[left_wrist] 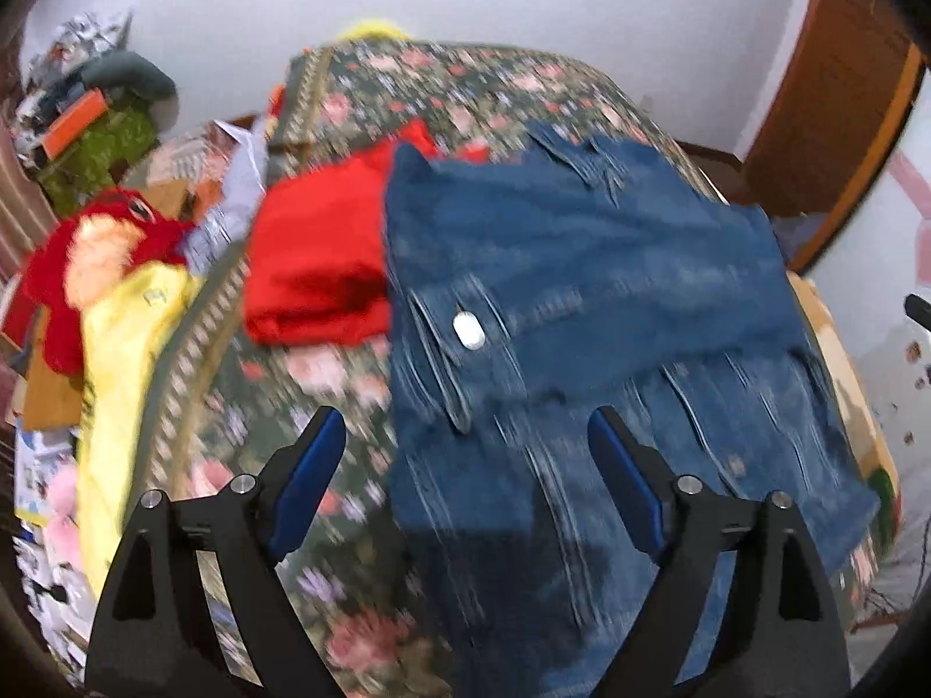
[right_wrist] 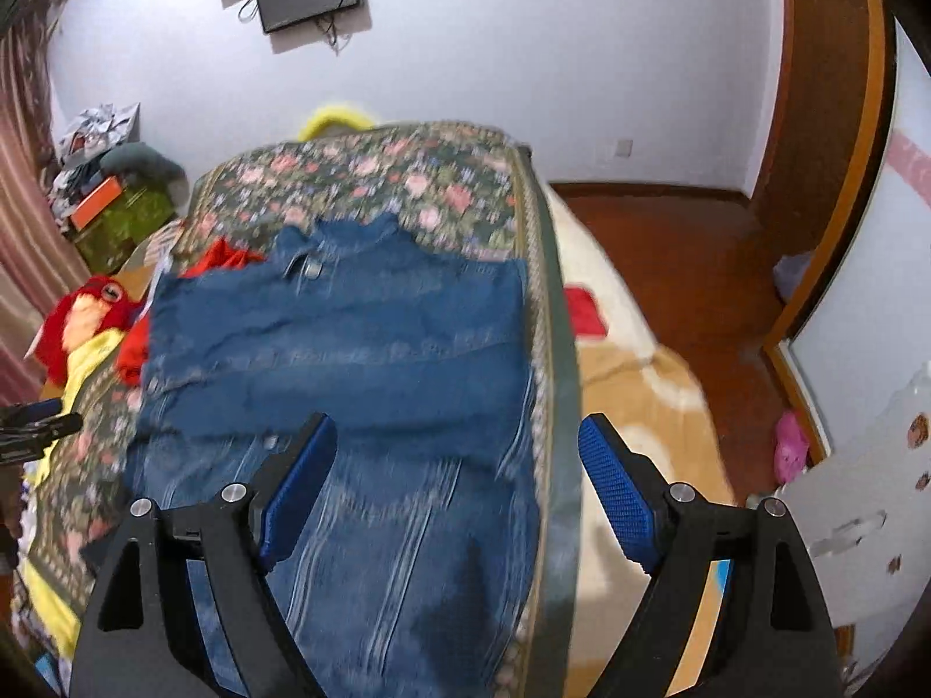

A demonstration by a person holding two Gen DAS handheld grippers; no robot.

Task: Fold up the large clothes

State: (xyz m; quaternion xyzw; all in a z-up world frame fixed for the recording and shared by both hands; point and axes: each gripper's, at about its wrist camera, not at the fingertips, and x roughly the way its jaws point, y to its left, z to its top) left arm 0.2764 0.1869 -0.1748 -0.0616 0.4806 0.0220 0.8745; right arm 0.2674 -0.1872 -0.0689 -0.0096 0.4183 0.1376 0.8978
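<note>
— Where is the garment?

— The blue denim jacket [left_wrist: 582, 291] lies folded on the flowered bedspread [left_wrist: 279, 407], ahead of and below both tongs. My left tongs [left_wrist: 465, 436] stand spread and empty over its near left edge.

— And the right?

— My right tongs [right_wrist: 459, 442] gape too, holding nothing, above its right edge by the bedspread's border. A folded red cloth [left_wrist: 320, 267] touches the far left edge.

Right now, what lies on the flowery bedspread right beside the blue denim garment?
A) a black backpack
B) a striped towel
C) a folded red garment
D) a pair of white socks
C: a folded red garment lies on the floral bedspread, its edge meeting the denim garment.
</note>
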